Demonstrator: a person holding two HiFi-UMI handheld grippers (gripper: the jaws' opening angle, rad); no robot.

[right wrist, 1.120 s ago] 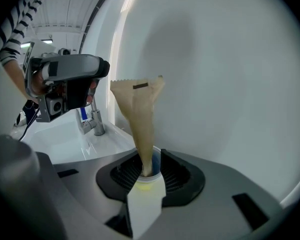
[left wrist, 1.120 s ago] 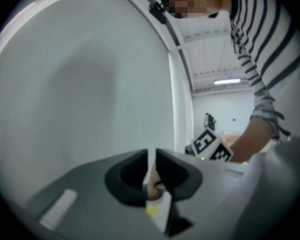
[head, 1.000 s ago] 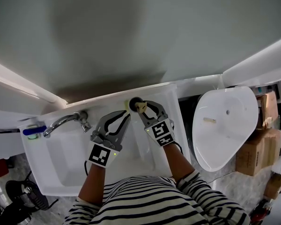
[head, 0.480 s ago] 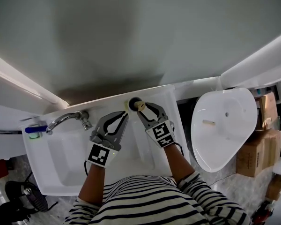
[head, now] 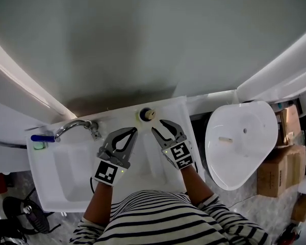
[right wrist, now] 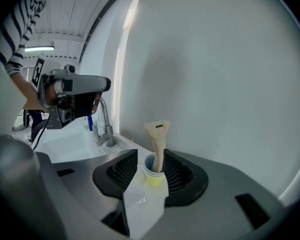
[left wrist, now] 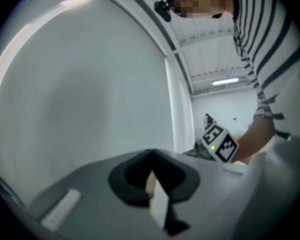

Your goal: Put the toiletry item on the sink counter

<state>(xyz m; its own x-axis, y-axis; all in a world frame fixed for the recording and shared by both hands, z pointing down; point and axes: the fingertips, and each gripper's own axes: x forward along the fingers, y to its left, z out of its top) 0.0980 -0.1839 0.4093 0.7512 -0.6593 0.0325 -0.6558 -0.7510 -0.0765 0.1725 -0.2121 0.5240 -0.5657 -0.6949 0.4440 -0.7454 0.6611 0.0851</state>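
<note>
A small yellow and blue cup (head: 147, 115) holding a beige toiletry tube (right wrist: 158, 138) stands upright on the white sink counter (head: 176, 106), against the wall. My right gripper (head: 160, 127) hangs just in front of it, open, touching neither cup nor tube. In the right gripper view the cup (right wrist: 153, 172) shows beyond my right gripper (right wrist: 151, 160), past the jaw tips. My left gripper (head: 134, 131) is shut and empty over the basin's right side. In its own view my left gripper (left wrist: 151, 154) points at the bare wall.
A chrome faucet (head: 77, 126) stands at the back left of the basin (head: 66, 172), with a blue item (head: 41, 138) beside it. A white toilet (head: 239, 142) and cardboard boxes (head: 281, 162) lie to the right. The wall rises directly behind the counter.
My right gripper opened off the cup with the tube and drew back toward the person. The cup stays on the counter. My left gripper closed fully and barely moved.
</note>
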